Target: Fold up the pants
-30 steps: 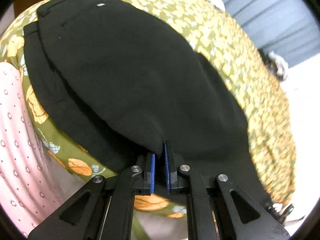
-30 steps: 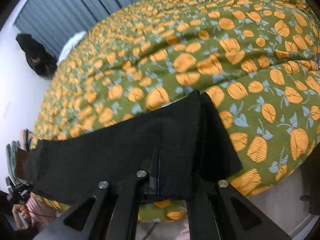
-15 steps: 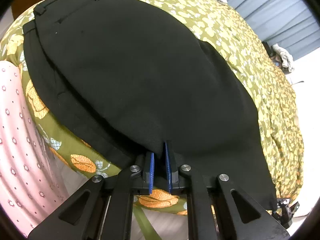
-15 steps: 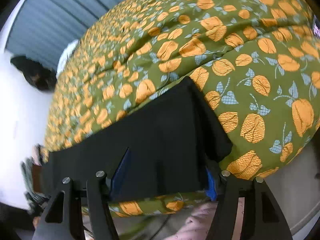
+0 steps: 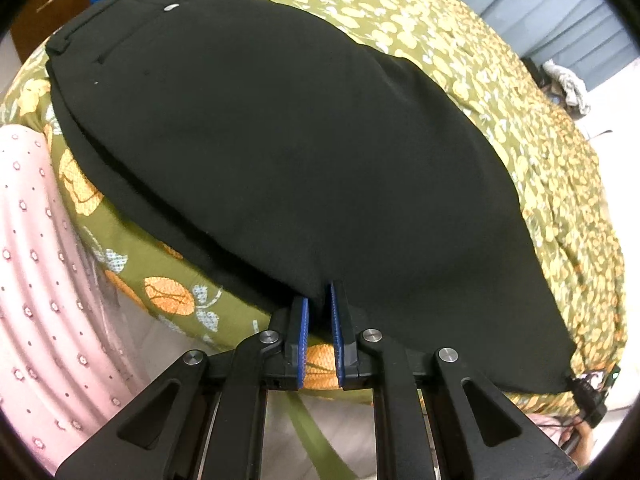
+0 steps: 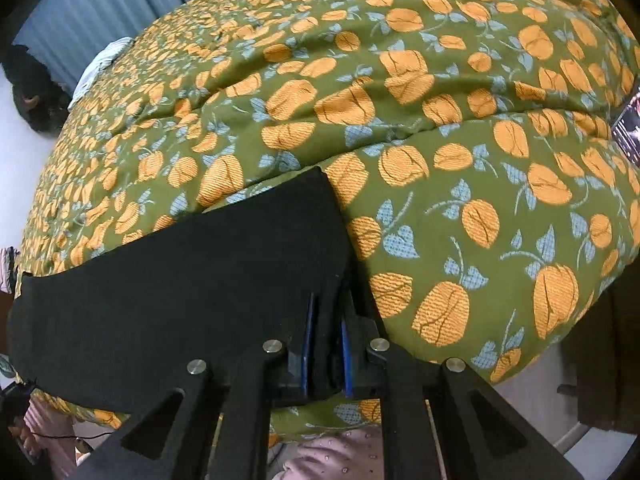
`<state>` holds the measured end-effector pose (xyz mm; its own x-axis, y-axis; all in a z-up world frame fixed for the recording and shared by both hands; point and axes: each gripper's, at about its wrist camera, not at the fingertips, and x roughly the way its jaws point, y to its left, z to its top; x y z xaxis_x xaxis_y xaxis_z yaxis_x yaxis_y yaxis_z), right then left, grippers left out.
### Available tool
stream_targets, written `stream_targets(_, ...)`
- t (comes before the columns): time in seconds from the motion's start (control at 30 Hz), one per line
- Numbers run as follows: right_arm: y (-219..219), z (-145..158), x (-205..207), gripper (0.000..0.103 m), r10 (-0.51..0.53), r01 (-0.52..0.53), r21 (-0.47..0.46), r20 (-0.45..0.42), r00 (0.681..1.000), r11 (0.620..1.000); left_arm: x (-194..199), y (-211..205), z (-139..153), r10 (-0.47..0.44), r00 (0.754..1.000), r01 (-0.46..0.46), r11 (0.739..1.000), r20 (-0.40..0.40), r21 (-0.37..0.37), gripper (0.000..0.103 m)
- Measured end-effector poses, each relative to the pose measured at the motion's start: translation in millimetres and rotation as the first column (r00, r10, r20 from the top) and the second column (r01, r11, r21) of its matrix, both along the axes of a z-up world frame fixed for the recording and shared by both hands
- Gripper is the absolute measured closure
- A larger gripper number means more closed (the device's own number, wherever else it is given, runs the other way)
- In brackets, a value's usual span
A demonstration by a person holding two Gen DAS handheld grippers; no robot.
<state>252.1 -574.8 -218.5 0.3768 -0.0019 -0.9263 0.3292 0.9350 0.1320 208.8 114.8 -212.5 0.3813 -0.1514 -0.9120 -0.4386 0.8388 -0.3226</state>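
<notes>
The black woven pants (image 5: 288,152) lie flat on a bed under an olive-green quilt printed with orange flowers (image 5: 500,92), legs stacked one on the other. Their long axis runs along the near edge of the bed: the waistband, with its pocket slit and small pale button, sits at the far left of the left wrist view, and the hems end at the right, by the right hand.

The left gripper (image 5: 319,312) points steeply down at the near edge of the cloth, about midway along the garment. Its blue-padded fingers (image 5: 301,324) are nearly together, and the black edge runs down into the narrow gap between them, so they appear clenched on a thin fold of it.

At the hem end, the right gripper (image 6: 326,320) has just been closing, and a ridge of black fabric stands bunched between its blue-lined fingers (image 6: 307,332), which pinch the near corner of the leg. The hem's far corner lies on the quilt just beyond the tips.

Both hands therefore hold the same near long edge, with the body of the pants stretching away from the fingers across the bed. The right hand is the nearer to the hems, so a fold of hem toward waistband would probably carry it leftward along that axis.
</notes>
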Motion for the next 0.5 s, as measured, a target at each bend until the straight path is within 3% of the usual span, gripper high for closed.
stream_targets(0.27,-0.7,-3.1,-1.5,0.091,-0.007,0.007,-0.012,-0.006,1.000,1.000,-4.6,-3.7,-11.0,-0.009,0.993,0.018,0.997,-0.117,0.078,0.101)
stream_targets(0.37,0.6,-2.6,-1.4,0.091,-0.010,0.010,-0.017,-0.005,1.000,1.000,-10.0,6.0,-21.5,0.031,0.988,-0.025,0.999,-0.154,0.040,0.102)
stream_targets(0.5,-0.1,-0.6,-2.3,0.091,-0.017,0.017,-0.014,0.008,1.000,1.000,-21.5,19.5,-12.5,0.080,0.990,-0.084,0.996,-0.113,-0.034,0.097)
